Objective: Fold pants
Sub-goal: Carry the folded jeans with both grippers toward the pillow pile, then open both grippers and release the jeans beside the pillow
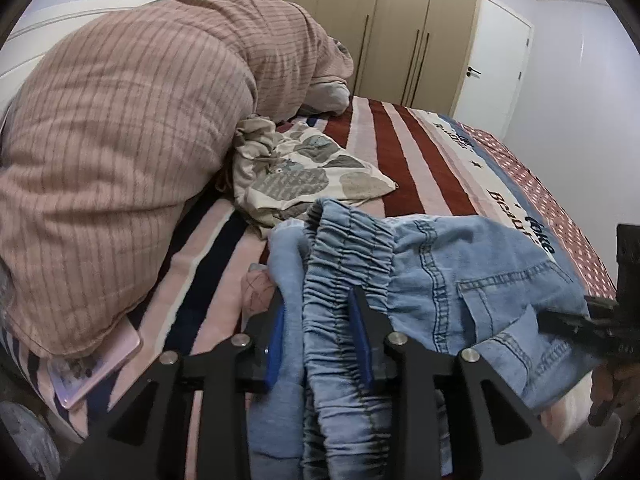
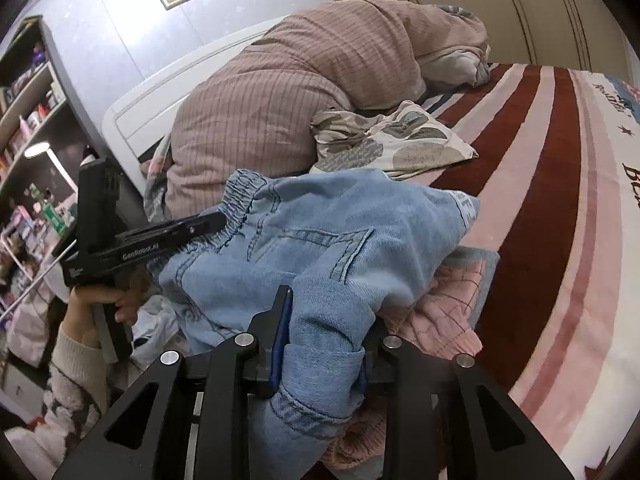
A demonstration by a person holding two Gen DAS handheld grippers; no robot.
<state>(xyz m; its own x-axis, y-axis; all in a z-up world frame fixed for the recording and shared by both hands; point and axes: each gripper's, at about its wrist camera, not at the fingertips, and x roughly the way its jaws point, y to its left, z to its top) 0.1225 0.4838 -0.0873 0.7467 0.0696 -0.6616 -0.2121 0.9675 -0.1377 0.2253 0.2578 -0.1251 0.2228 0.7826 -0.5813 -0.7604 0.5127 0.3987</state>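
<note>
Now both grippers are clamped on the jeans, bunched just in front of the quilt: left gripper pinching the waistband, right gripper apparently a hem. Still gathering, I'd say; next, spread them flat.

Striped bed w/ pink duvet, beige wardrobe, white door, cluttered shelves.

Denim pants hide the right tongs' far finger.
</note>
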